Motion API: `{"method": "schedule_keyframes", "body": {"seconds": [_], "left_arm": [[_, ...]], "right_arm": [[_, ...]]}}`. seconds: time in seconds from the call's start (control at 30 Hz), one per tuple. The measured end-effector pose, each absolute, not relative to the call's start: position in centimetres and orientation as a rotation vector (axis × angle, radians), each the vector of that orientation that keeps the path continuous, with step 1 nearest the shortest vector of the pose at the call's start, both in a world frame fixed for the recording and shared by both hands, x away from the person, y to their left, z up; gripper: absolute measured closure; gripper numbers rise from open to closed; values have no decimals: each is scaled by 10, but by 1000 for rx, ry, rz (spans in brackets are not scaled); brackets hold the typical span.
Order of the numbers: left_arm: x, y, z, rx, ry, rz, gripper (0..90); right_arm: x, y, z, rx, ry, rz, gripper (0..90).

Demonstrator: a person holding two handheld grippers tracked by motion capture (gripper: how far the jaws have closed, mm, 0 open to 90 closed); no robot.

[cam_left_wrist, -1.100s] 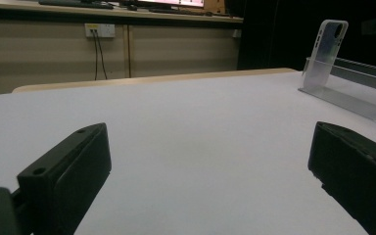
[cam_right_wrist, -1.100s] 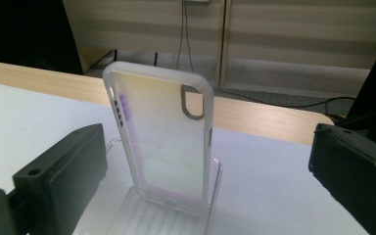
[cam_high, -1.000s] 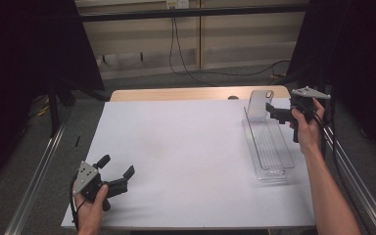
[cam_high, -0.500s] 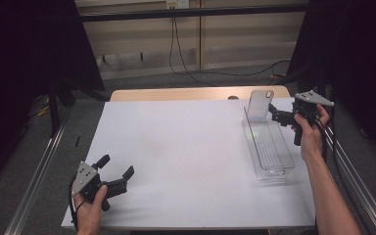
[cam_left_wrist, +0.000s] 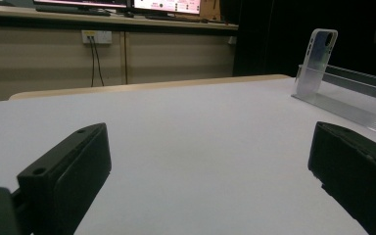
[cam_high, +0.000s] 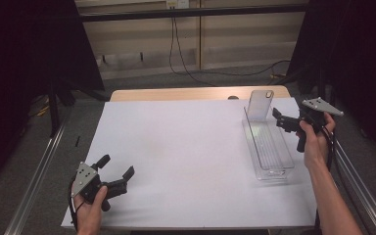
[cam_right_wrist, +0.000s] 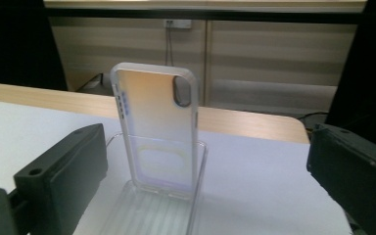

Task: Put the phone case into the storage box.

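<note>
A clear phone case (cam_high: 259,104) stands upright at the far end of a long clear plastic tray (cam_high: 275,166) on the right side of the table. My right gripper (cam_high: 278,120) hovers open just right of the case, a short way off it. In the right gripper view the case (cam_right_wrist: 159,132) rises from the tray (cam_right_wrist: 147,215) ahead, between the two spread jaws and touching neither. My left gripper (cam_high: 117,165) rests open at the near left corner with nothing in it. From the left gripper view the case (cam_left_wrist: 318,58) and tray (cam_left_wrist: 352,95) show far off to the right.
A white sheet (cam_high: 186,147) covers the table, and a strip of bare wood (cam_high: 196,94) shows at its far edge. Metal rails (cam_high: 34,181) run along both sides. Cables (cam_high: 176,44) hang on the wall behind.
My right gripper has drawn back a little from the case, toward the person and slightly lower. The case now stands straighter in the tray. The left gripper has stayed put.
</note>
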State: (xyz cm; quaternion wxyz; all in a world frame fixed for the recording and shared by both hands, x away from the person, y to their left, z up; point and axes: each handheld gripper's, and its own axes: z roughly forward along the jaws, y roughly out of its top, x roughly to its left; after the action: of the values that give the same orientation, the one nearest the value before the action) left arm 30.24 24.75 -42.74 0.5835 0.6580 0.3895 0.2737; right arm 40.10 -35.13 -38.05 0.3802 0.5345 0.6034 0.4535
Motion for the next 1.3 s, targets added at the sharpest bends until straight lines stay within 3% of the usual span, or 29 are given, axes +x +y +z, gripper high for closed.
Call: {"method": "schedule_keyframes", "body": {"seconds": [1.3], "left_arm": [[296,246,-425,1540,910,651,23]], "right_arm": [[308,-345,-387,1248,1512,1270,0]]}}
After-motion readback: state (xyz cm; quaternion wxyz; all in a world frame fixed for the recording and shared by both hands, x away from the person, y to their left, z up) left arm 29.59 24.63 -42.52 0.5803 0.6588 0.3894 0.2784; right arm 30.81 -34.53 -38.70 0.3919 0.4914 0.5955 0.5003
